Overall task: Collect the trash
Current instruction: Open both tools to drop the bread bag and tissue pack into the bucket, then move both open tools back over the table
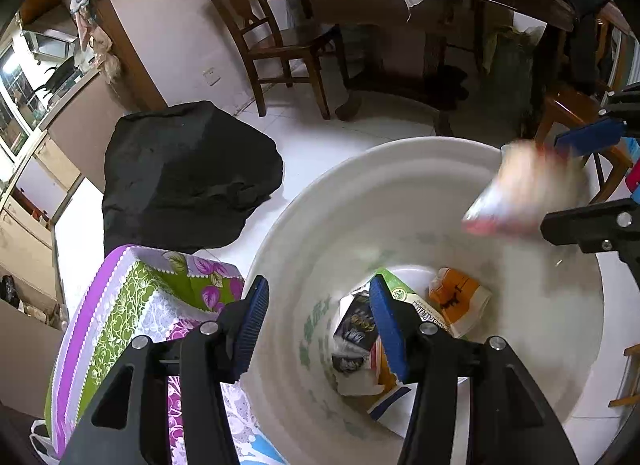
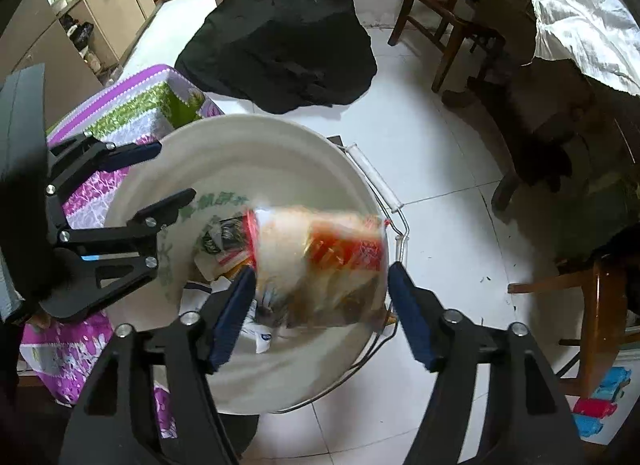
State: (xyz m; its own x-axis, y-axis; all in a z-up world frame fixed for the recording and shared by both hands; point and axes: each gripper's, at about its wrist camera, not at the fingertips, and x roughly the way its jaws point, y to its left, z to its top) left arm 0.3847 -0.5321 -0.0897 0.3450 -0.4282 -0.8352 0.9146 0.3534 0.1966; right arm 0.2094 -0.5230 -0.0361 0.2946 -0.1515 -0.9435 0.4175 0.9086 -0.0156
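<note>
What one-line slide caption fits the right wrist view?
Open right gripper above the white bucket, a blurred red-and-white wrapper between its fingers.

We observe a white tiled floor [image 2: 432, 169] carrying the white bucket [image 2: 280, 137], a black bag [image 2: 280, 37] and wooden chairs [image 2: 440, 5].

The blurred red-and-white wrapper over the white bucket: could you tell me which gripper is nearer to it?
Right. The right gripper is open with the wrapper between its fingers, above the bucket. The left gripper is open over the bucket's far side, apart from it.
</note>
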